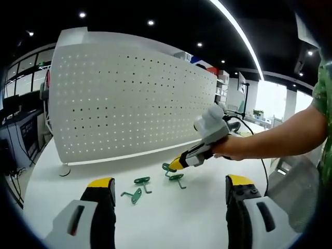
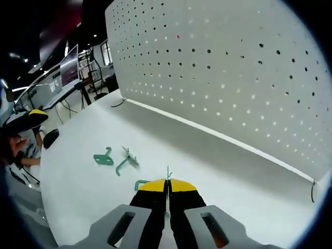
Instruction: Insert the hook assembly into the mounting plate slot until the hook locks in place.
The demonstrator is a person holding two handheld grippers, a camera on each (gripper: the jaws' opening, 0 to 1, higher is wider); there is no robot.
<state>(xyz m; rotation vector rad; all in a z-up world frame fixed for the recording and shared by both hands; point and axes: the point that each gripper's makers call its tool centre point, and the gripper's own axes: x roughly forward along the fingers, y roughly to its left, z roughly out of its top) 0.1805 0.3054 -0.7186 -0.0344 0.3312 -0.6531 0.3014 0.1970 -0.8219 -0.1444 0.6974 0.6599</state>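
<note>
No text, label, brand, number or sign is showing clearly enough to be read in either view — the white pegboard point(image 1: 132, 98) is carrying only rows of small holes, and nothing is printed on it. The grippers and the green hooks point(image 1: 136, 194) on the white table point(image 1: 171, 218) are also bearing no readable marks. In the left gripper view some coloured boxes point(image 1: 199, 63) are standing far behind the top edge of the pegboard, but they are too small and too blurred — any writing on them cannot be made out.
</note>
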